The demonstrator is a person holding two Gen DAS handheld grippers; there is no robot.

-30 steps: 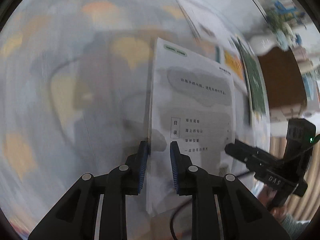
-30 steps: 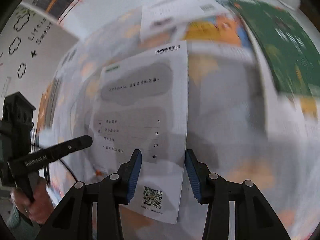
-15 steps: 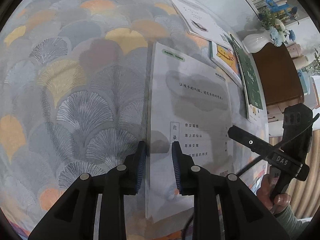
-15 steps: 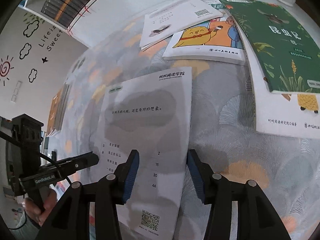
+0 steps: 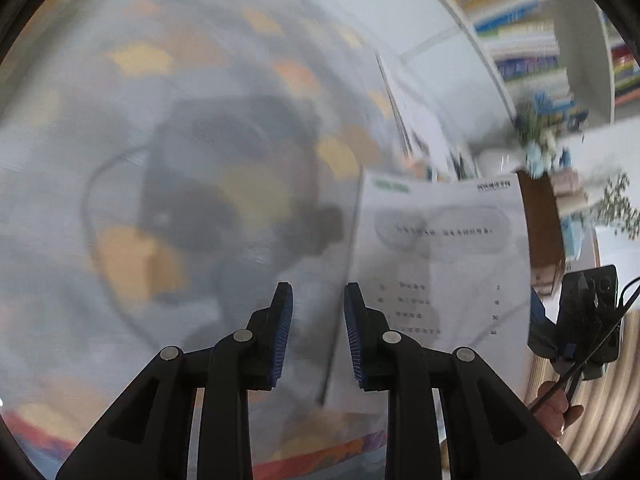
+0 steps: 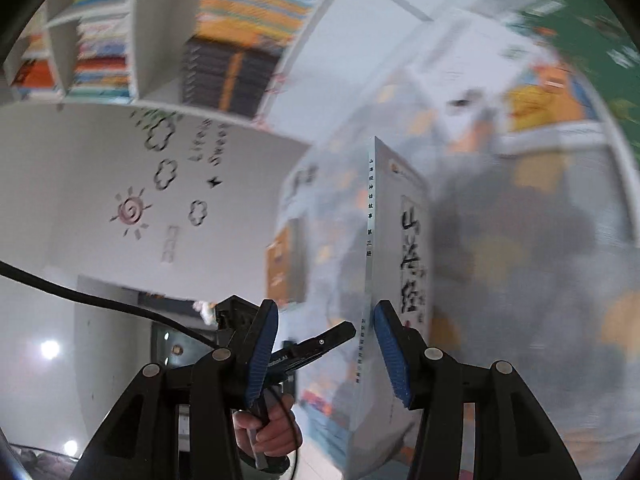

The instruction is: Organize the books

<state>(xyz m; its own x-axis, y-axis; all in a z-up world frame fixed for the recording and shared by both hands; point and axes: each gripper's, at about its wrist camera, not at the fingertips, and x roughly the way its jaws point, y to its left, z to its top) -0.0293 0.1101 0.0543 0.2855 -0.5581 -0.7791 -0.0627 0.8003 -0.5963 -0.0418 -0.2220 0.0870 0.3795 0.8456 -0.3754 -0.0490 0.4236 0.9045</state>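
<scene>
A thin white book stands tipped up on its long edge over the fan-patterned cloth [image 5: 132, 56]. Its back cover [image 5: 440, 264] with the contents list faces the left wrist view. Its spine [image 6: 370, 240] and calligraphy front cover [image 6: 414, 248] show in the right wrist view. My right gripper [image 6: 326, 350] is open; its right finger [image 6: 394, 364] lies against the book's front cover, and the left finger stands clear. My left gripper [image 5: 318, 320] is open with nothing between its fingers, just left of the book. Both views are motion-blurred.
Further back on the cloth lie a green book [image 6: 592, 40], a yellow cartoon book [image 6: 548, 108] and a white booklet [image 6: 472, 76]. An orange book [image 6: 286, 268] lies left. Shelves of books [image 6: 248, 40] line the wall. A vase of flowers [image 5: 532, 148] tops a brown cabinet [image 5: 544, 224].
The white book lay flat on the cloth; now it is tipped up on edge. My left gripper slid left off the book. My right gripper rose and pitched up toward the shelves.
</scene>
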